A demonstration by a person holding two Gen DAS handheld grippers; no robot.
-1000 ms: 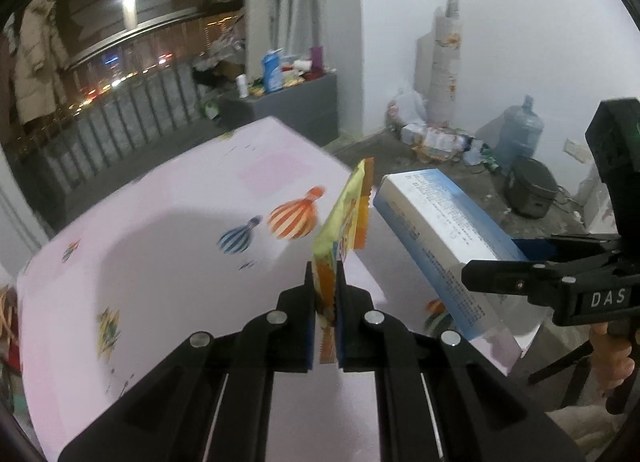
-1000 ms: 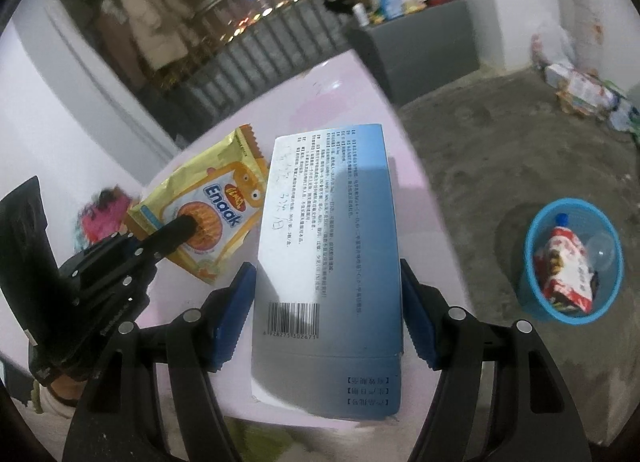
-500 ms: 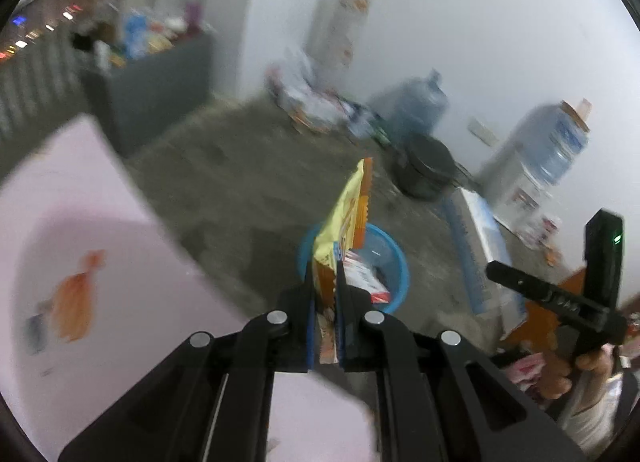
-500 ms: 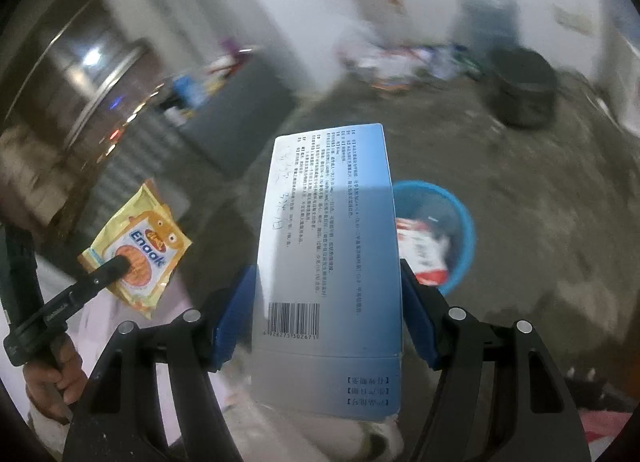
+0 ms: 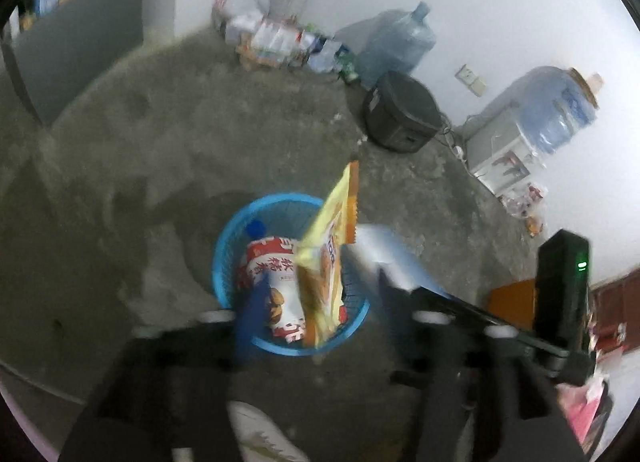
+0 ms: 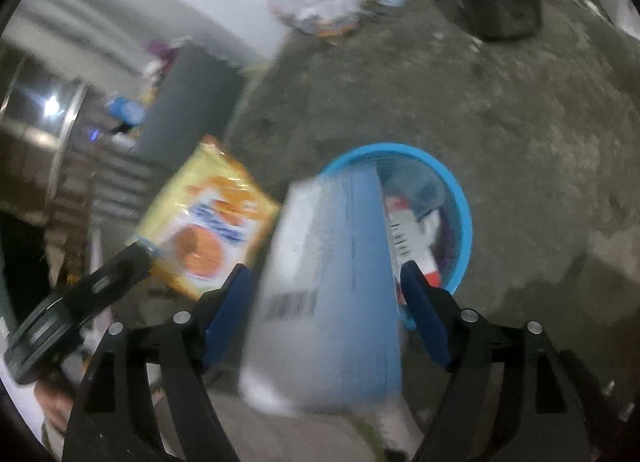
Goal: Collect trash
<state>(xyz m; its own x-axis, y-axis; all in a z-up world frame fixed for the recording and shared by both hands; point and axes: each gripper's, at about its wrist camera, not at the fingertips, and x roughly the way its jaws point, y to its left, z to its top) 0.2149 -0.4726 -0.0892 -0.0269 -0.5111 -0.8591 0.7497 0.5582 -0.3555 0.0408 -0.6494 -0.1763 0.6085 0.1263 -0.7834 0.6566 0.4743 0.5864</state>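
Yellow snack bag hangs loose over the blue basket, between the left gripper's spread-apart fingers, which no longer pinch it. Just beside it, the blue box tilts over the same basket between the right gripper's wide fingers; blur hides whether they touch it. A red and white bag lies inside the basket on the grey floor.

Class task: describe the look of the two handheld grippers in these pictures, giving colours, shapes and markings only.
The right gripper has black angular linkage arms with silver round rivets and blue finger pads. The left gripper is blurred, but likewise black with silver rivets and a blue pad. No cables or sleeves are visible.
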